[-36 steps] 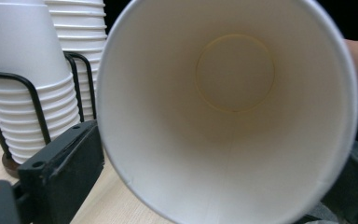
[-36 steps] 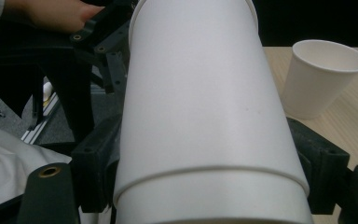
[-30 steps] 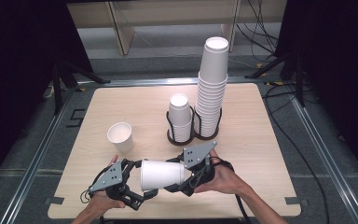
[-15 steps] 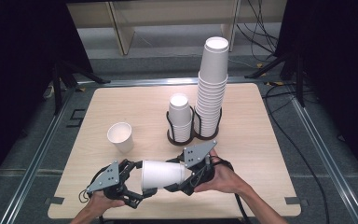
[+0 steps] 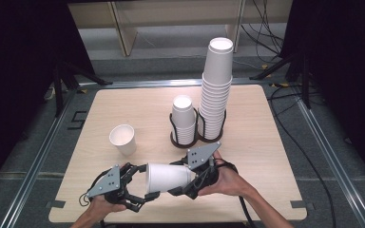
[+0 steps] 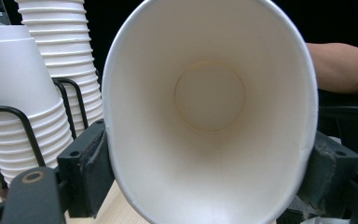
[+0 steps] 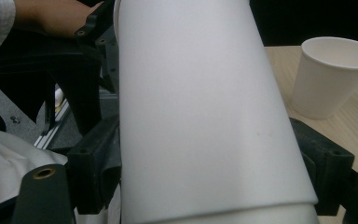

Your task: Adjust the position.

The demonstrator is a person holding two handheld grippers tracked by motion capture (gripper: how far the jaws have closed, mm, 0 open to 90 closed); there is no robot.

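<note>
A white paper cup lies sideways above the table's front edge, held between my two grippers. My left gripper grips its open mouth end. In the left gripper view I look straight into the cup, and the left gripper has just been closing on the rim, which is squeezed into an oval between the pads. My right gripper is shut on the narrow base end. In the right gripper view the cup's wall sits between the jaws of the right gripper.
An upright single cup stands at the table's left. A black wire holder near the middle holds a short cup stack and a tall stack.
The left gripper's jaws, wide apart around the cup's mouth before, have closed onto its rim. Both hands and the cup stay in place.
</note>
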